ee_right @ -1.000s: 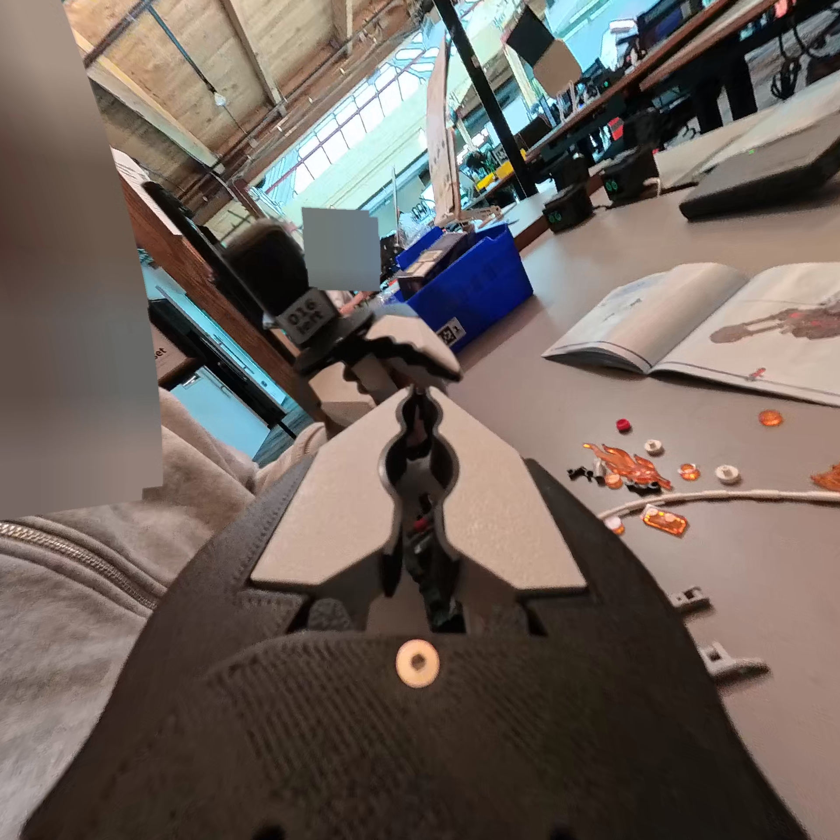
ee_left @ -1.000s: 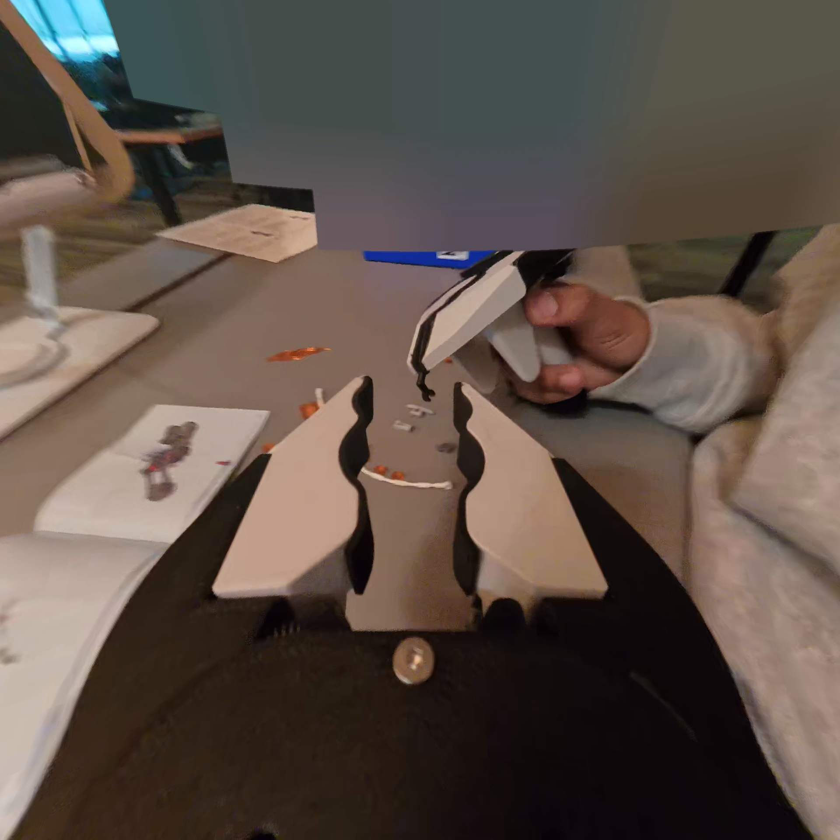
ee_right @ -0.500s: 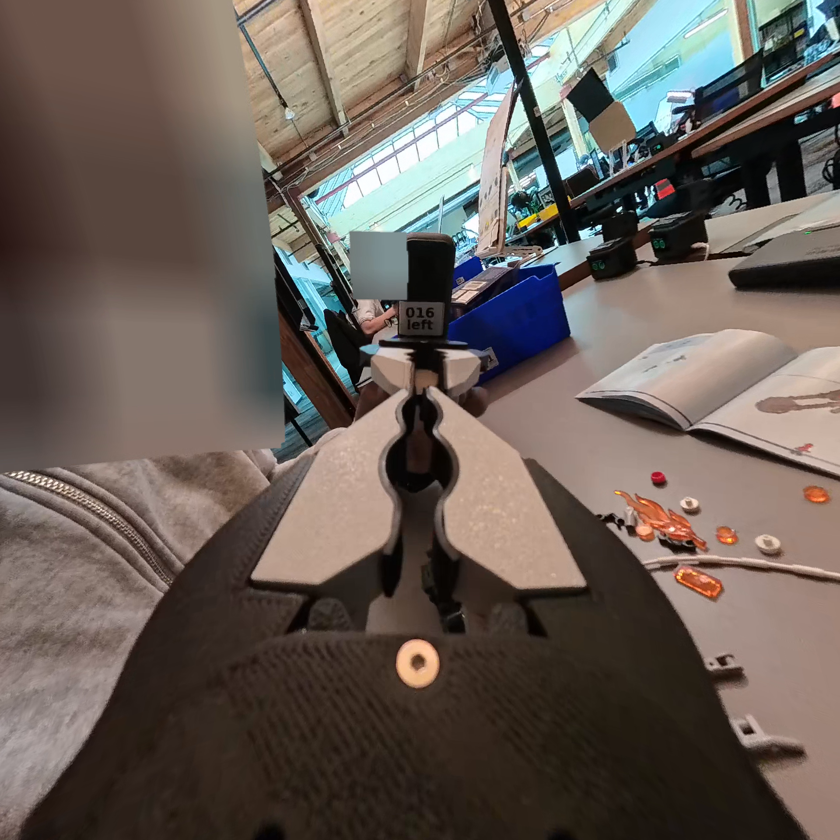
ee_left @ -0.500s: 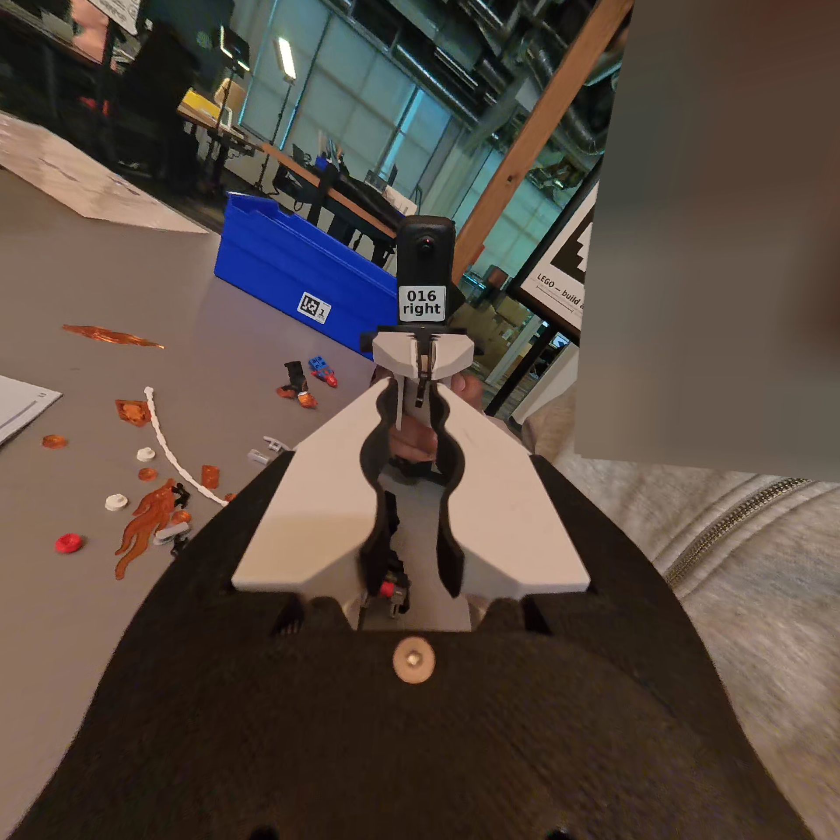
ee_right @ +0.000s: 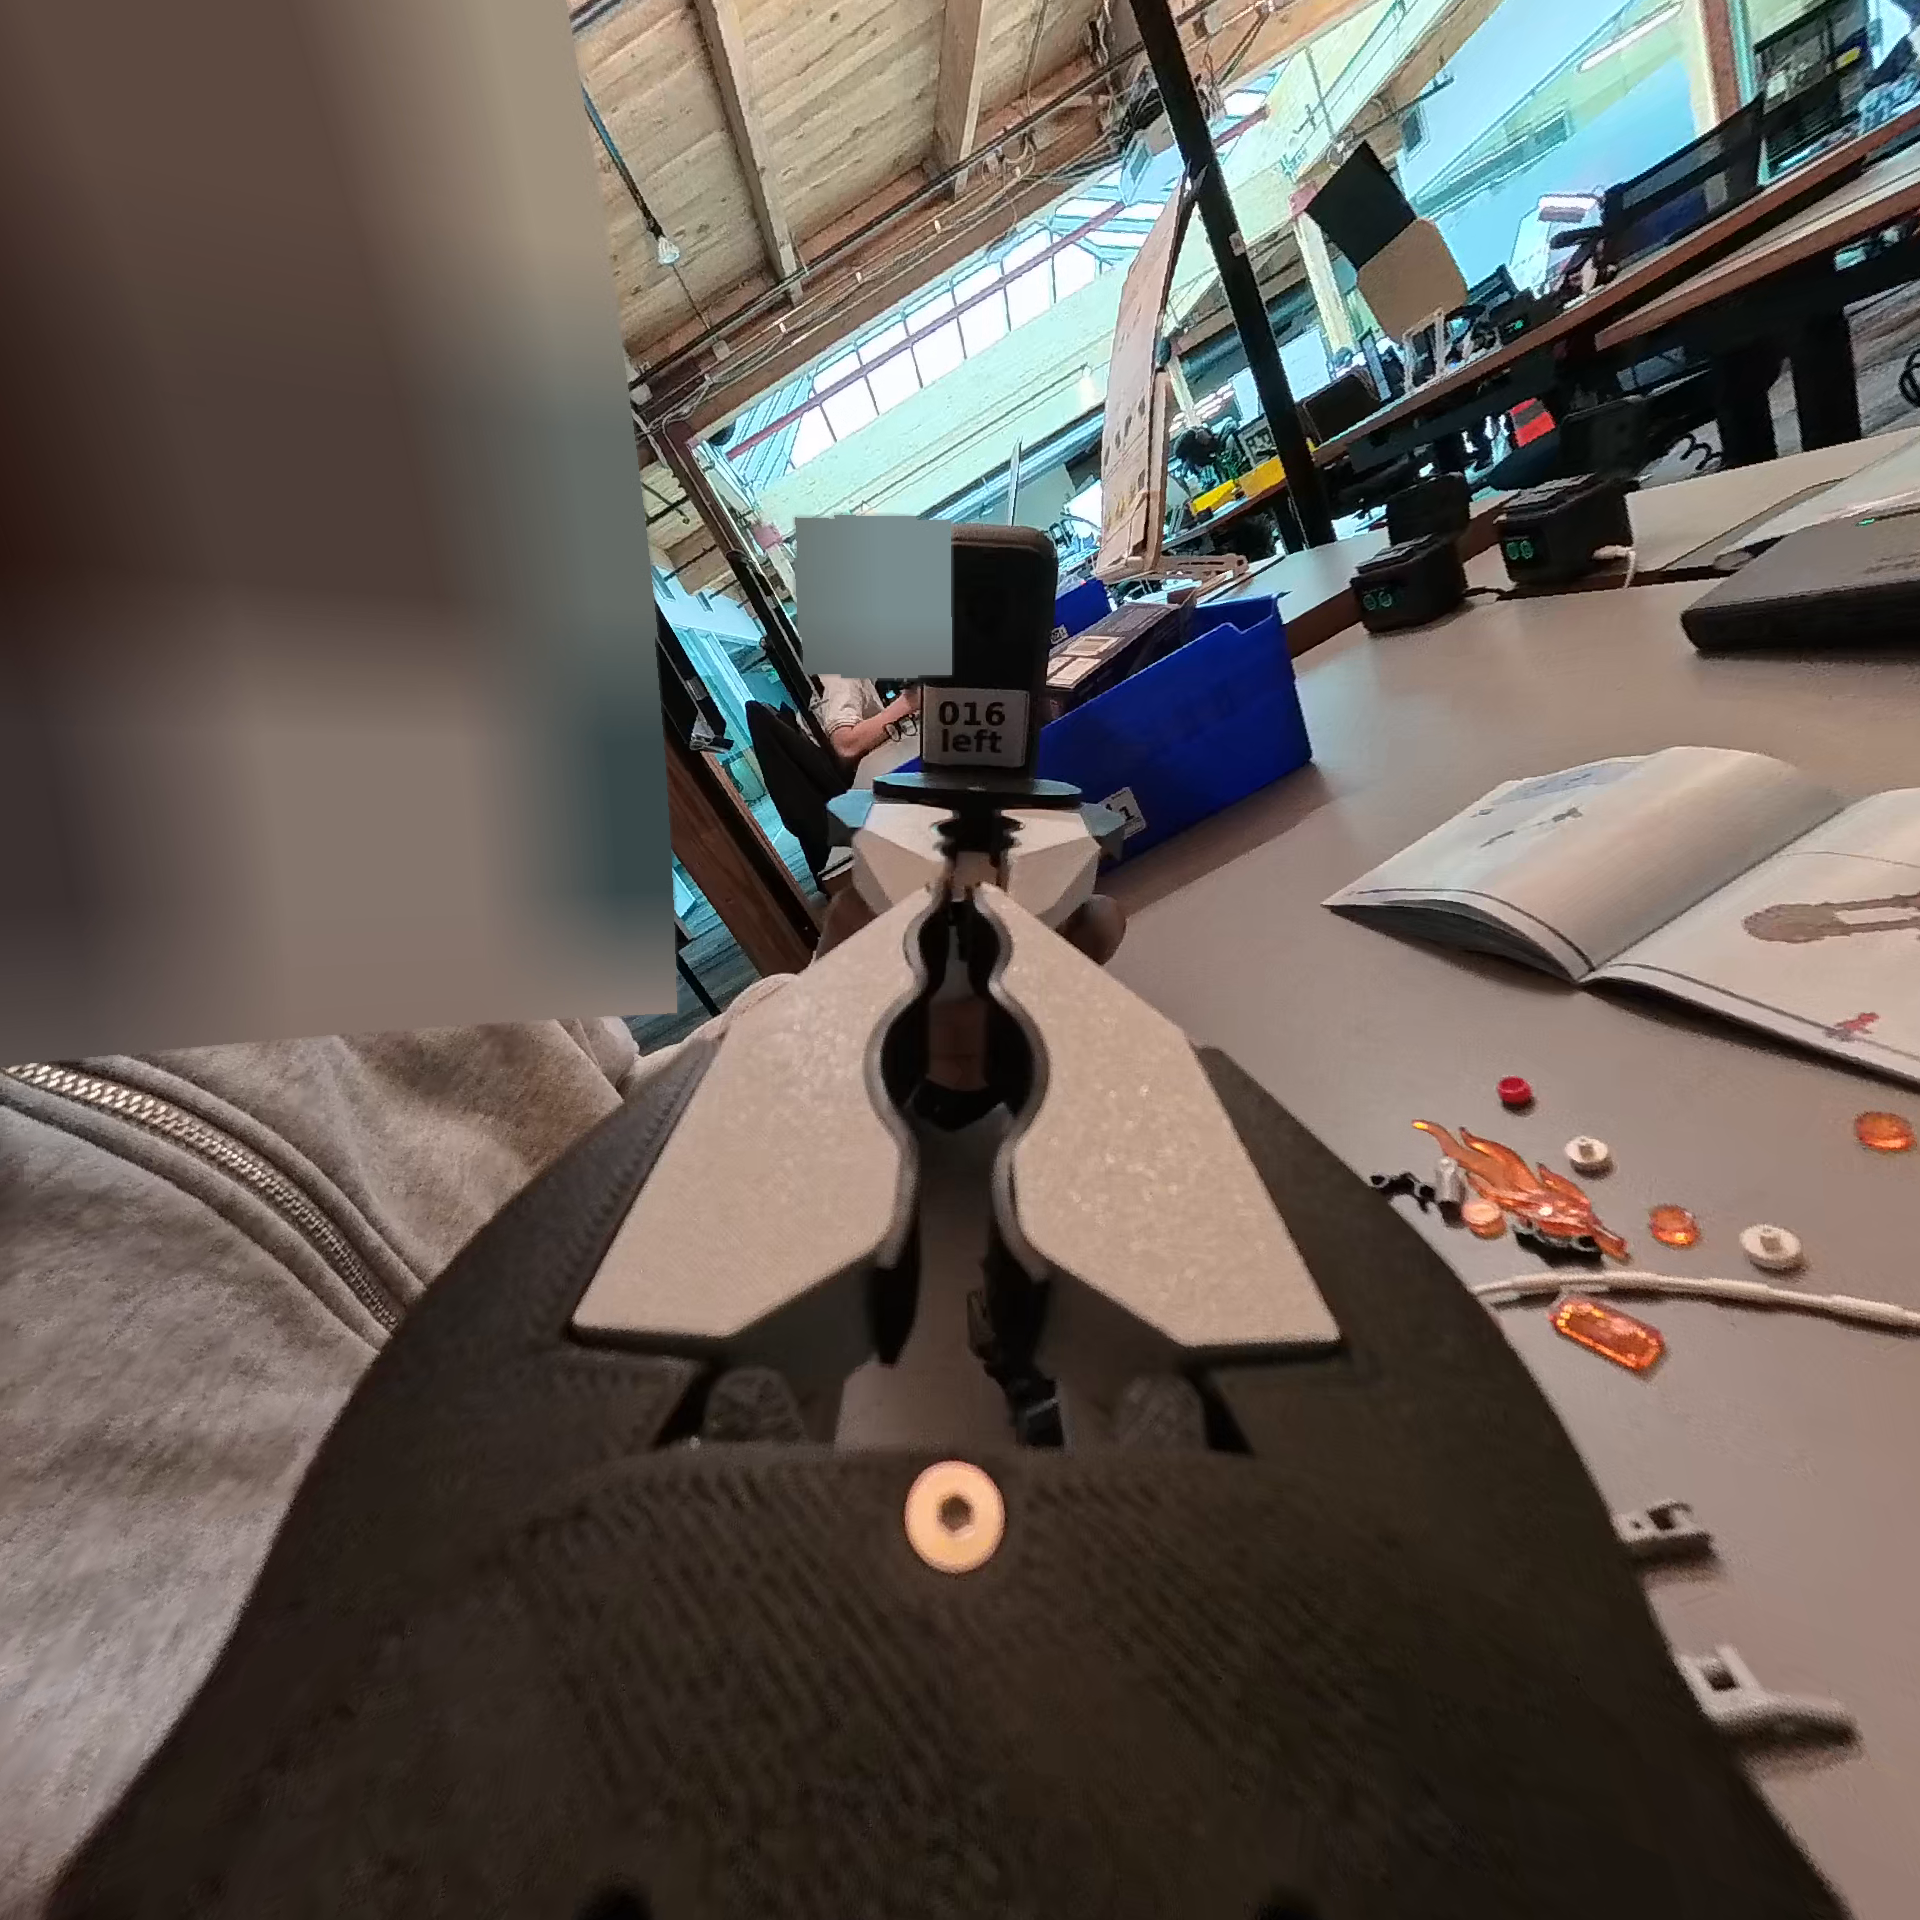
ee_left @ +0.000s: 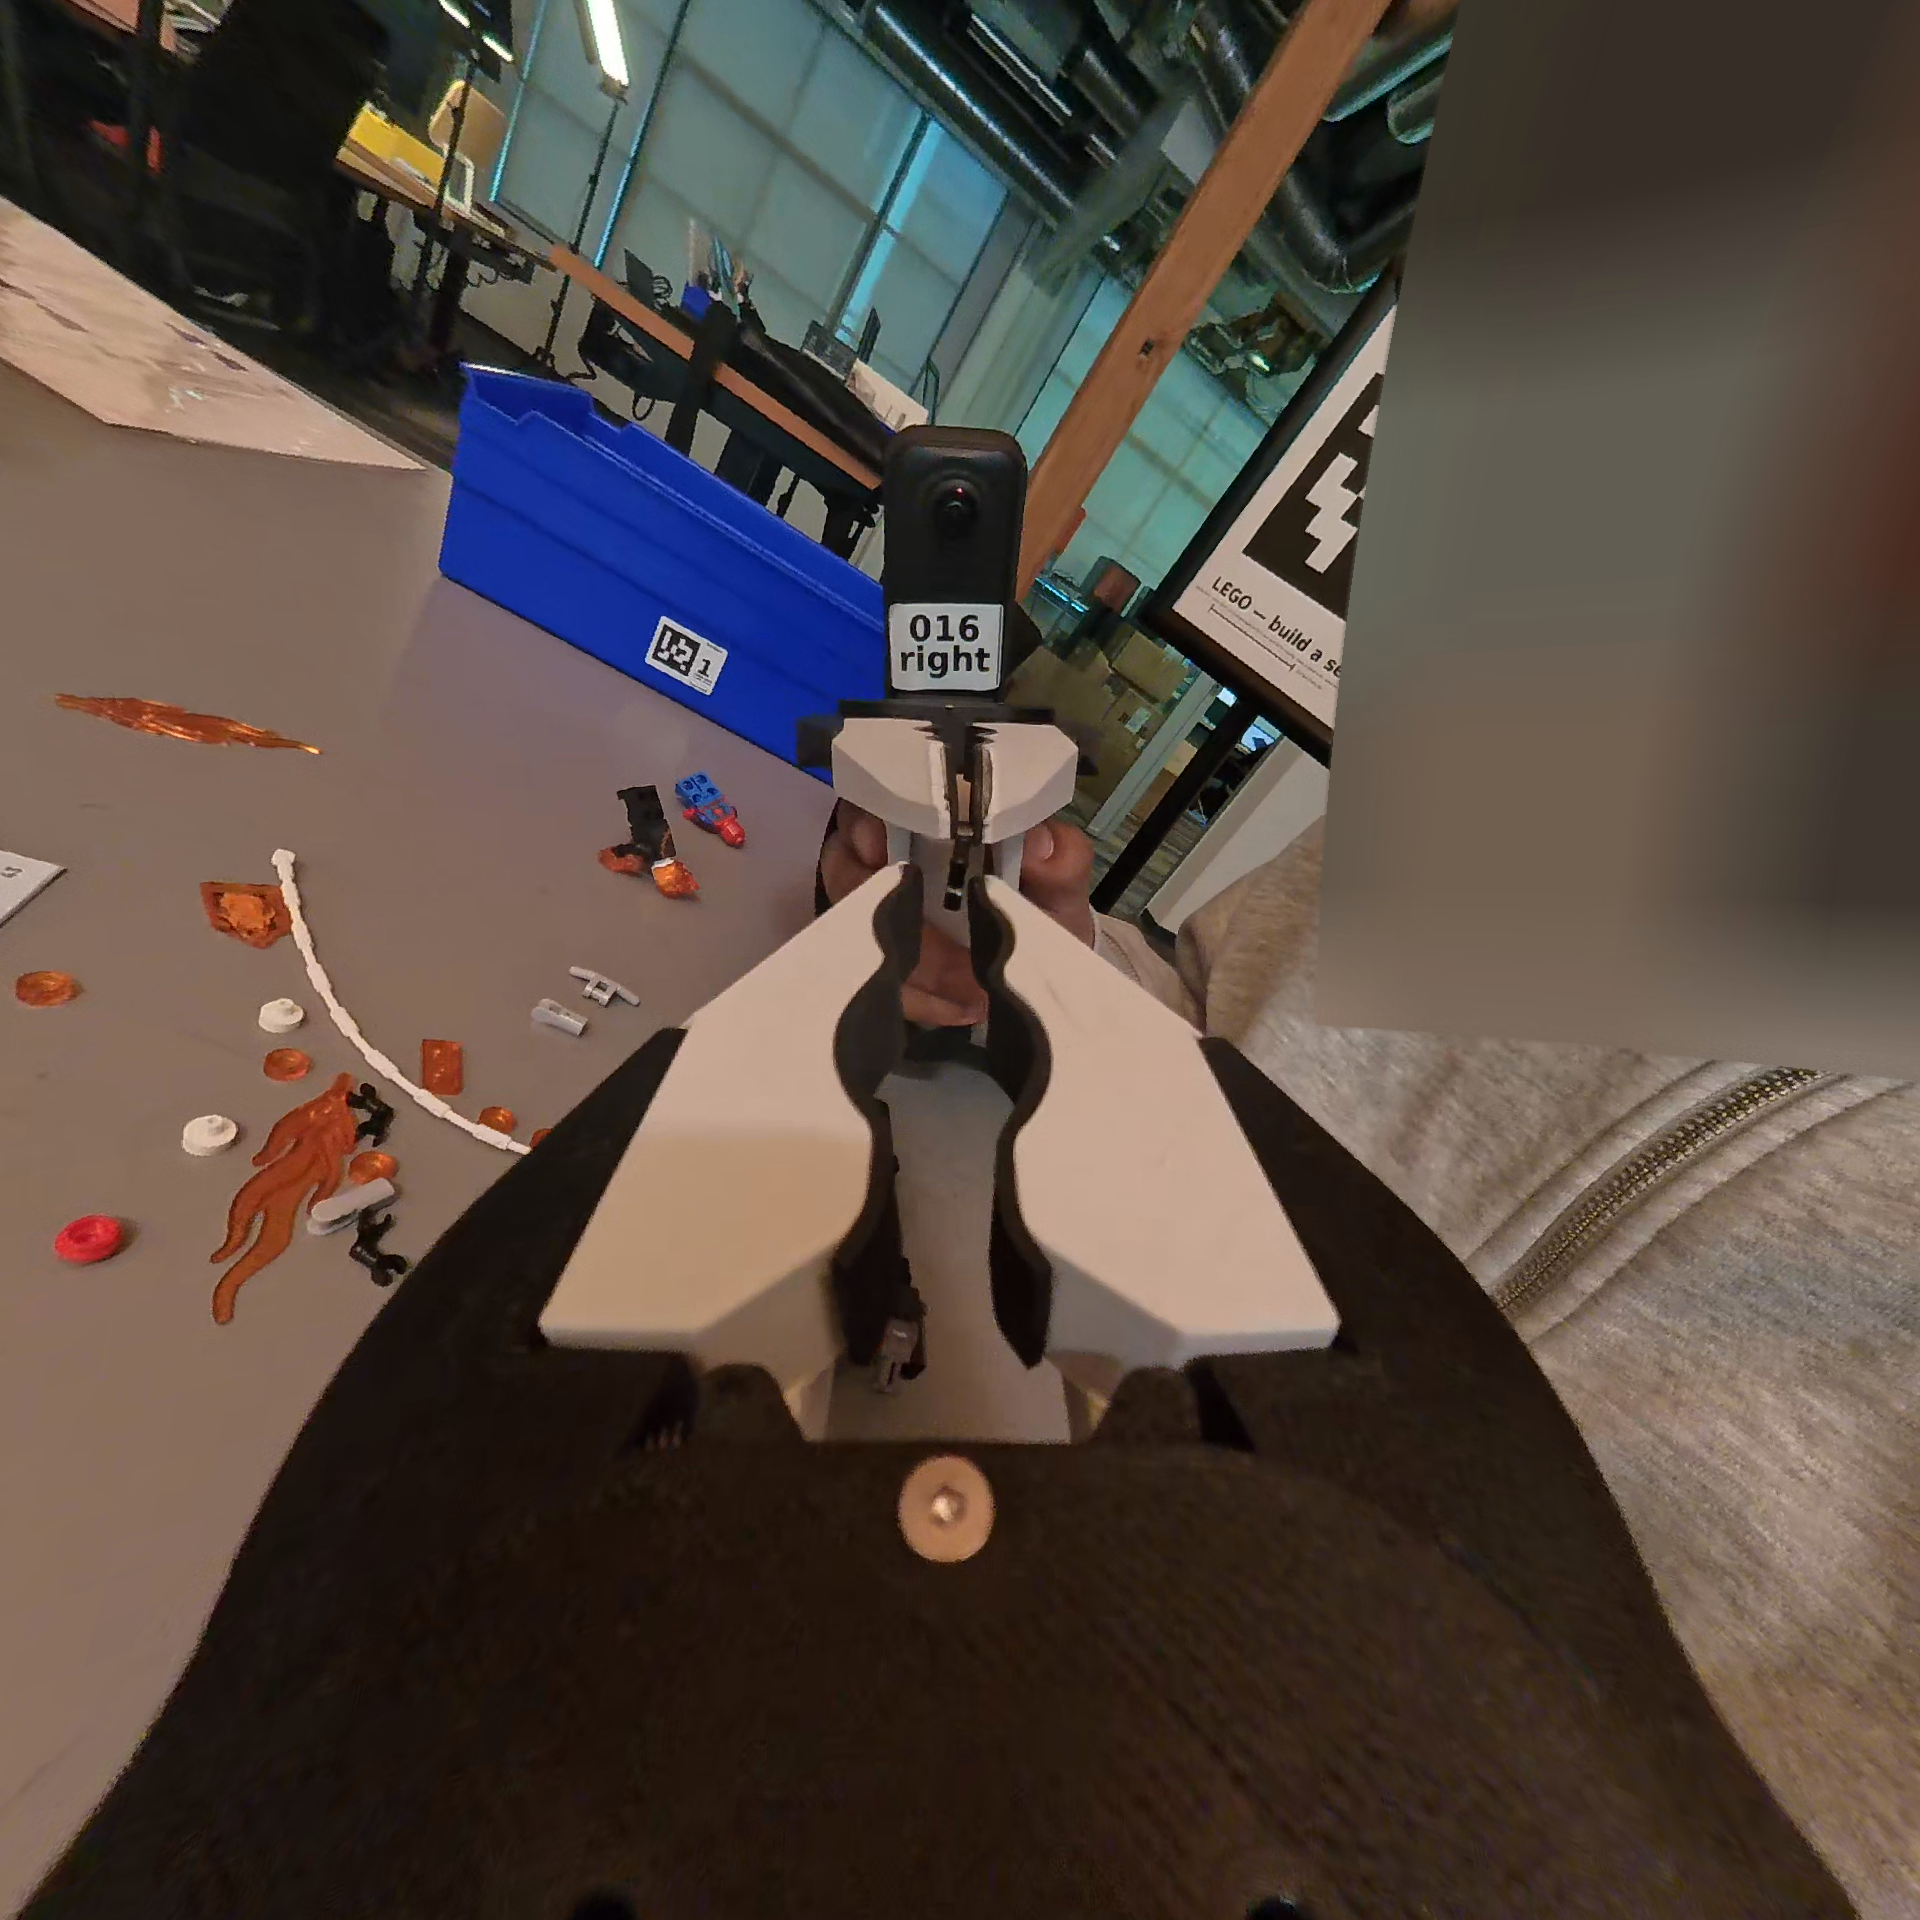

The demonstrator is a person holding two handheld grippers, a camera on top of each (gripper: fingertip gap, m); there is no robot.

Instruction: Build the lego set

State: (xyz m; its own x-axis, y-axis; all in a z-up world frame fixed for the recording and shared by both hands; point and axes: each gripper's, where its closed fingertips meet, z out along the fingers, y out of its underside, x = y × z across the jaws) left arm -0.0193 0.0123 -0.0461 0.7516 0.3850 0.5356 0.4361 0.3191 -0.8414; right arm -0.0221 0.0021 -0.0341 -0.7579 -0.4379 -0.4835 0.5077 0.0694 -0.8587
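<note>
While both tools hang above the person's grey zip sweatshirt (ee_left: pixel 1683 1299) at the near edge of the surface (ee_left: pixel 468 748), they point tip to tip at each other. In the left wrist view the left gripper (ee_left: pixel 941 883) has its jaws drawn close with a narrow gap at the tips. A small grey lego part (ee_left: pixel 896 1340) sits low between them against the left pad; whether it is clamped I cannot tell.

In the right wrist view the right gripper (ee_right: pixel 961 909) has its jaws nearly meeting at the tips, pinching a thin dark lego piece (ee_right: pixel 1013 1351) that runs along the right pad.

From the left gripper, loose parts lie at nine to ten o'clock:
- a clear orange flame (ee_left: pixel 291 1174)
- a red round stud (ee_left: pixel 88 1238)
- a white segmented strand (ee_left: pixel 364 1039)
- a small black-and-orange assembly (ee_left: pixel 649 842) farther out

At eleven o'clock, beyond these, stands a blue bin (ee_left: pixel 623 561). From the right gripper, an open instruction booklet (ee_right: pixel 1662 894) lies at two o'clock.
</note>
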